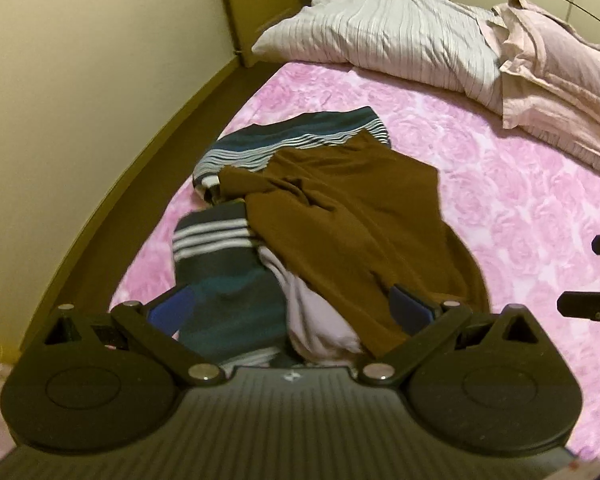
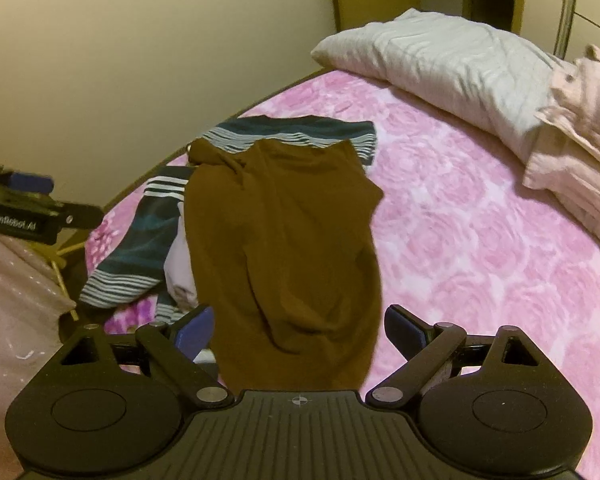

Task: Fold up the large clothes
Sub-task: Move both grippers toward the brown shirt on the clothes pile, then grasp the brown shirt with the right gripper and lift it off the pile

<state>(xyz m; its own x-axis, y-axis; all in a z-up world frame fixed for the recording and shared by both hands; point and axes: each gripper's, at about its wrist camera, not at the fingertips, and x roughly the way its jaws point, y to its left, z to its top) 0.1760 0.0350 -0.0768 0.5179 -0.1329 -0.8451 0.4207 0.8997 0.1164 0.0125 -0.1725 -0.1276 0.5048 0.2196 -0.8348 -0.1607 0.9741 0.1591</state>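
Observation:
A brown garment (image 1: pixel 360 220) (image 2: pixel 284 240) lies crumpled lengthwise on the pink floral bed cover (image 1: pixel 520 208) (image 2: pixel 480 240). Under it and to its left is a teal striped garment (image 1: pixel 228 288) (image 2: pixel 140 248), with a pale lilac piece (image 1: pixel 320 320) (image 2: pixel 180 276) between them. My left gripper (image 1: pixel 290 310) hovers open over the near end of the striped and lilac cloth, holding nothing. My right gripper (image 2: pixel 300 328) is open too, its blue pads either side of the brown garment's near end without pinching it. Each gripper shows at the edge of the other's view: the right gripper (image 1: pixel 598 274), the left gripper (image 2: pixel 48 200).
A white striped pillow (image 1: pixel 380 36) (image 2: pixel 440 56) and a pale pink pillow (image 1: pixel 560 80) (image 2: pixel 580 128) lie at the head of the bed. A cream wall (image 1: pixel 80 100) runs along the bed's left side beyond a dark gap. Bare pink cover spreads to the right of the clothes.

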